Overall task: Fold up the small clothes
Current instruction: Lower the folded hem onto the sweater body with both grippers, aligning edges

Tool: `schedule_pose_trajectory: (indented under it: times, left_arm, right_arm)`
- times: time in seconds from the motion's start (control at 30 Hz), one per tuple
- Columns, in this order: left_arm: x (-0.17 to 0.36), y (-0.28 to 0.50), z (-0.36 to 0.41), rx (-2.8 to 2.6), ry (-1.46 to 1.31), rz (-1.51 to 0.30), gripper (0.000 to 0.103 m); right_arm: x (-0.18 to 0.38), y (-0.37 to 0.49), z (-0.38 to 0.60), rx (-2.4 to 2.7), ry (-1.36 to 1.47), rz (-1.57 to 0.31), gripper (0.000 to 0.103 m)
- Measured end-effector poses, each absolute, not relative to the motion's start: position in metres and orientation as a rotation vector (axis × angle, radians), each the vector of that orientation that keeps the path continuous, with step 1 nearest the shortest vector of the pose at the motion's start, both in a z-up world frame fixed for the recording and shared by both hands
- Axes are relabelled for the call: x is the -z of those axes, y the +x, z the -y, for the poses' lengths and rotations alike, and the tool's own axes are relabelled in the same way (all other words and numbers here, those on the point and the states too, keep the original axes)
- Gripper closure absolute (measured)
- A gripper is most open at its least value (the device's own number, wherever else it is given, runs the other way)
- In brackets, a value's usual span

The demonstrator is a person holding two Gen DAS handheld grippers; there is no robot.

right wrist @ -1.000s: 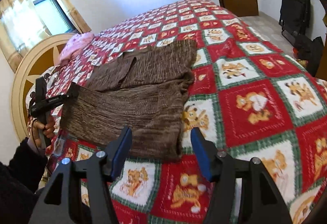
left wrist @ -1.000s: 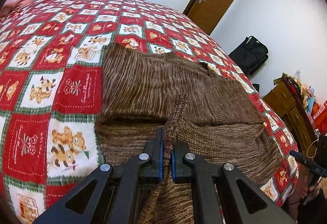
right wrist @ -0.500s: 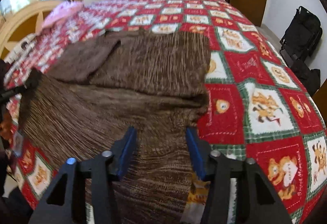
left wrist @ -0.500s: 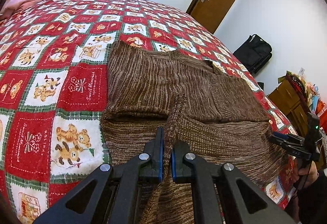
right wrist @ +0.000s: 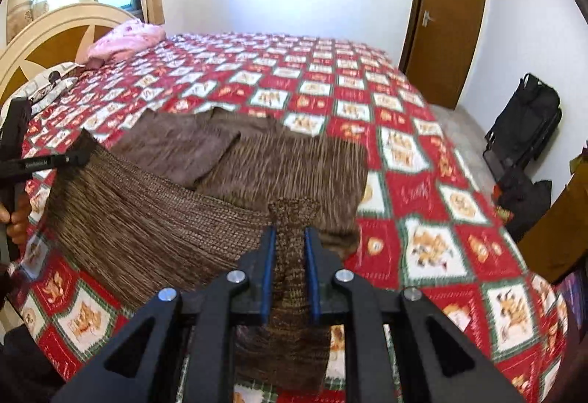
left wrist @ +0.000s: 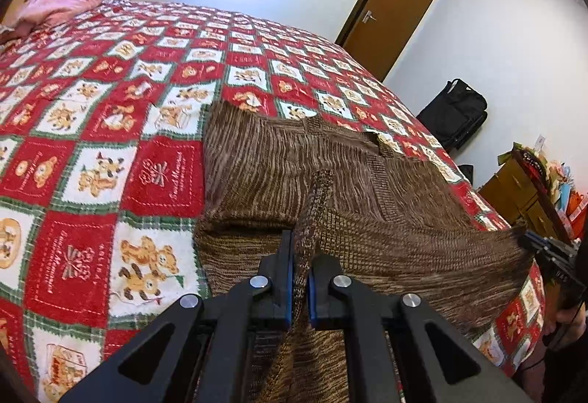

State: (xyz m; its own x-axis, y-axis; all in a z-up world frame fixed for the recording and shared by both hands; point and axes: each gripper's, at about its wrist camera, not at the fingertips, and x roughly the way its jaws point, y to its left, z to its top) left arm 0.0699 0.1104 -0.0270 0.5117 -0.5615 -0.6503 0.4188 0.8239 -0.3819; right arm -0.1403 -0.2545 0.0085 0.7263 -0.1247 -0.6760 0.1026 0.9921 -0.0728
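A brown knit sweater (left wrist: pixel 279 164) lies on the red checked bedspread (left wrist: pixel 110 109), its far part flat. My left gripper (left wrist: pixel 300 270) is shut on one corner of its near hem. My right gripper (right wrist: pixel 289 256) is shut on the other hem corner; the knit (right wrist: pixel 290 219) bunches up between its blue pads. The near hem is lifted off the bed and stretched between the two grippers. The right gripper shows at the right edge of the left wrist view (left wrist: pixel 544 250). The left gripper shows at the left edge of the right wrist view (right wrist: pixel 55 160).
A pink bundle (right wrist: pixel 125 39) lies by the headboard (right wrist: pixel 55 31). A brown door (right wrist: pixel 444 20) is in the far wall. A black bag (right wrist: pixel 525 123) stands on the floor to the right, near wooden furniture (left wrist: pixel 522 189).
My right gripper moved in over the sweater's hem and closed on its corner. Both grippers have lifted the hem off the bed. The left gripper kept its grip.
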Motion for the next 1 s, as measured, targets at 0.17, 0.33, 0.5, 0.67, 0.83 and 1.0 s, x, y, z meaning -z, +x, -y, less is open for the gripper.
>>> schedule_pose_trajectory:
  times: [0.17,0.33,0.5,0.67,0.83,1.0]
  left_arm:
    - [0.03,0.069,-0.109,0.584,-0.168,-0.863,0.098]
    - [0.036,0.068,-0.107,0.546,-0.134,-0.875,0.098]
    - [0.036,0.067,-0.105,0.506,-0.103,-0.878,0.098]
    - [0.04,0.069,-0.104,0.43,-0.063,-0.916,0.098]
    - [0.038,0.067,-0.104,0.376,-0.024,-0.918,0.098]
    - [0.032,0.072,-0.109,0.371,-0.054,-0.912,0.098]
  right_arm:
    - [0.003,-0.129,0.257,0.136,0.004,-0.78,0.084]
    - [0.009,-0.128,0.259,0.155,0.019,-0.785,0.084]
    - [0.008,-0.122,0.258,0.188,0.002,-0.782,0.084]
    - [0.003,-0.118,0.252,0.211,-0.008,-0.753,0.084]
    - [-0.001,-0.111,0.25,0.227,-0.008,-0.734,0.084]
    - [-0.007,-0.102,0.25,0.238,-0.007,-0.715,0.084]
